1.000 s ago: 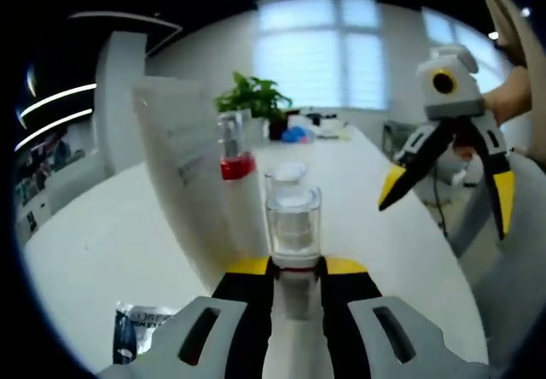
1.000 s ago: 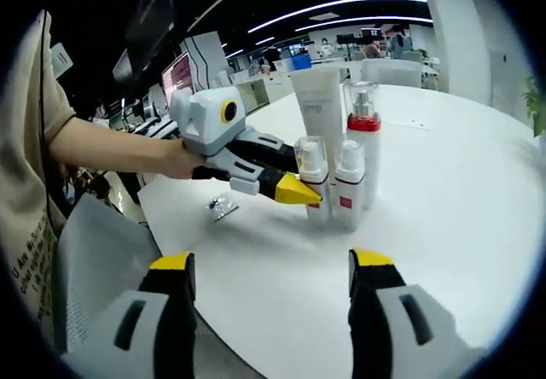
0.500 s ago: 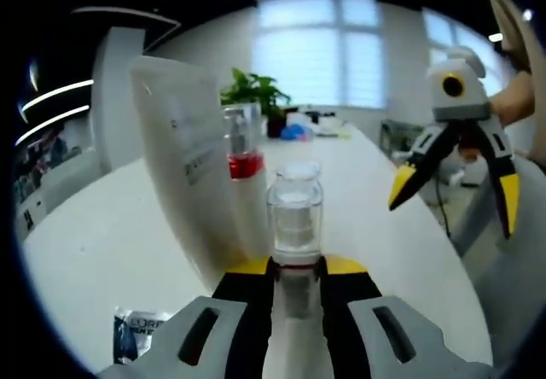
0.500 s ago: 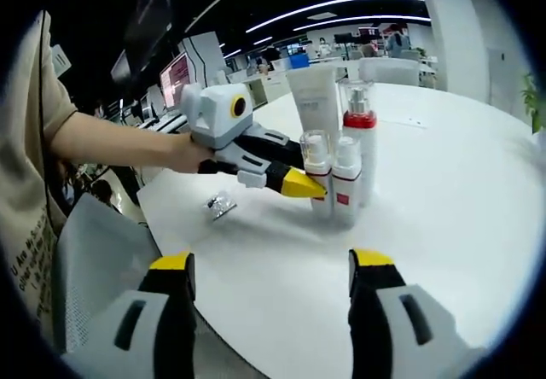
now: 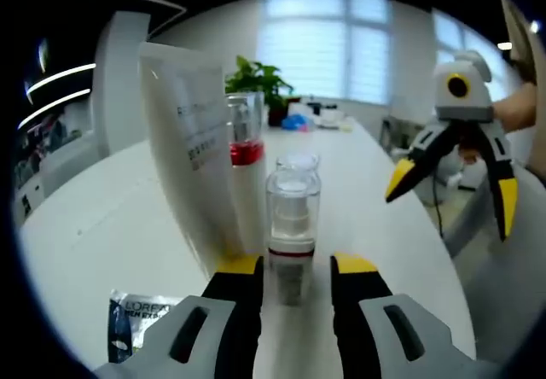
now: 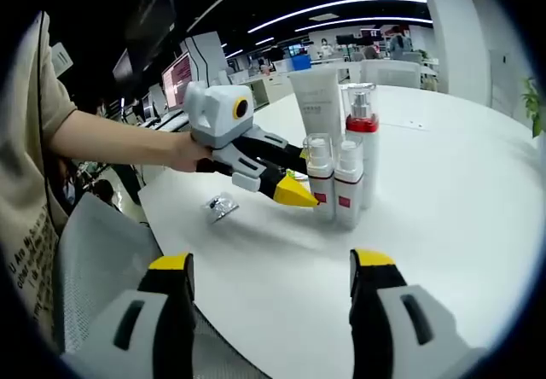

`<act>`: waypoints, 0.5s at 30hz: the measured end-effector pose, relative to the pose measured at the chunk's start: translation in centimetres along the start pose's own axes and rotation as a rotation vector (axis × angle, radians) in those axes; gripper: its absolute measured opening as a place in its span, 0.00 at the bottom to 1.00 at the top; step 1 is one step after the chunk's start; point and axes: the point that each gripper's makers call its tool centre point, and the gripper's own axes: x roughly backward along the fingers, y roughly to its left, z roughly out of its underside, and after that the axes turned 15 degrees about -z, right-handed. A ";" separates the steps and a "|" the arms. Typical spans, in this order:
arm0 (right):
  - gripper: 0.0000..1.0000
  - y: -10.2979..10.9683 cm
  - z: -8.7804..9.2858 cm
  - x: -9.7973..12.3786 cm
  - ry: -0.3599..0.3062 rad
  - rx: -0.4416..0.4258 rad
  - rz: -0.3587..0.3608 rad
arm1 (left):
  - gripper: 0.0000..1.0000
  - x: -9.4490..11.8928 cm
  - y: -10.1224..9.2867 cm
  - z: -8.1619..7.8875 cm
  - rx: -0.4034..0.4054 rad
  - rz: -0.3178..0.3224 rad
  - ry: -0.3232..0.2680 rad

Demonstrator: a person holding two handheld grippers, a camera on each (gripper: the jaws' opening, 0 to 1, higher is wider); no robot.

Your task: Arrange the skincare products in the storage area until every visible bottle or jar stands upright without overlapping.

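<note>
- Upright on the white table [image 6: 444, 225], four products cluster: a tall tube [image 5: 192, 140], a red-collared pump [image 5: 245, 153], and two small bottles, one [image 5: 290, 225] nearer the left gripper and the other [image 6: 348, 183] behind it in that view.
- Left gripper [image 5: 290, 268]: jaws parted, the near small bottle between the yellow tips with a gap each side, not clamped.
- Right gripper [image 6: 269, 264]: wide open, holding nothing, over bare tabletop short of the cluster.
- A flat sachet [image 6: 222, 206] lies near the table's edge, apart from the bottles.
- Open tabletop stretches beyond the cluster.
</note>
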 end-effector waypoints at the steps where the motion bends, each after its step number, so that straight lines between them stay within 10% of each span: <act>1: 0.74 0.0 0.0 0.0 0.000 0.002 0.000 | 0.30 0.2 0.0 0.0 -0.004 -0.006 0.003; 15: 0.76 1.5 -0.3 0.3 -0.014 0.030 -0.004 | 0.52 4.3 0.1 2.1 0.117 -0.109 0.125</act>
